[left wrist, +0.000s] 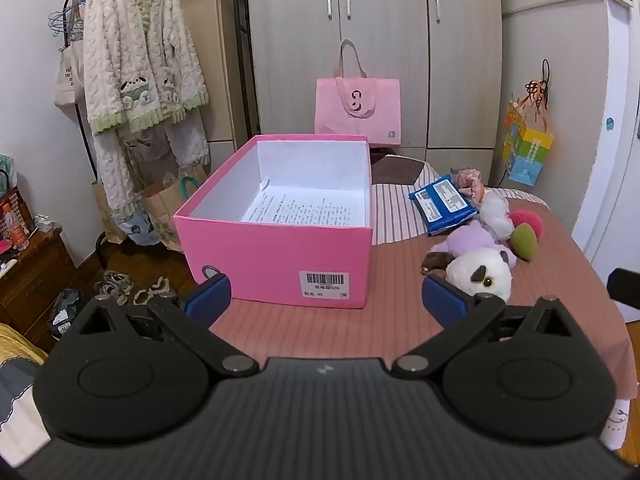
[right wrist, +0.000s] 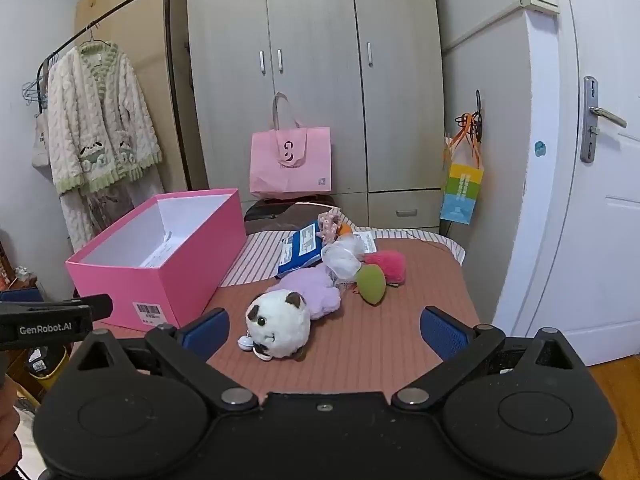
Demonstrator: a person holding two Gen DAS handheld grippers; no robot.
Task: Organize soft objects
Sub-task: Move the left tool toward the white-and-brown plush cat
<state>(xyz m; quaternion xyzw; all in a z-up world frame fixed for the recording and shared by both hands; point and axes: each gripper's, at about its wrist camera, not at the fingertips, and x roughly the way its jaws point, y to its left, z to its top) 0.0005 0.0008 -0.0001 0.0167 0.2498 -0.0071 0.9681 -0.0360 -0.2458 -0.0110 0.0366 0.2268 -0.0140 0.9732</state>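
In the left wrist view, the left tongs [left wrist: 326, 298] are standing spread as wide as they go, gripping nothing, hovering over the worktop [left wrist: 360, 328]. Straight ahead of them, the pink box [left wrist: 276, 256] is sitting open, with a printed sheet [left wrist: 304, 210] lying on its floor. Ahead and to the right of the right pad, the plush [left wrist: 478, 264] is lying just beyond it, its white head nearest. Farther off that way, a green puff [left wrist: 525, 240], a pink pompom [left wrist: 530, 220] and a blue packet [left wrist: 442, 204] are crowding together.

In the right wrist view, the right tongs [right wrist: 324, 330] are likewise gaping fully, empty. The plush [right wrist: 284, 320] is lying between the pads and just ahead, nearer the left one, touching neither. The green puff [right wrist: 371, 278] and pink pompom [right wrist: 388, 266] are resting beyond it to the right, the blue packet [right wrist: 302, 250] behind. The box [right wrist: 160, 264] is sitting ahead to the left.
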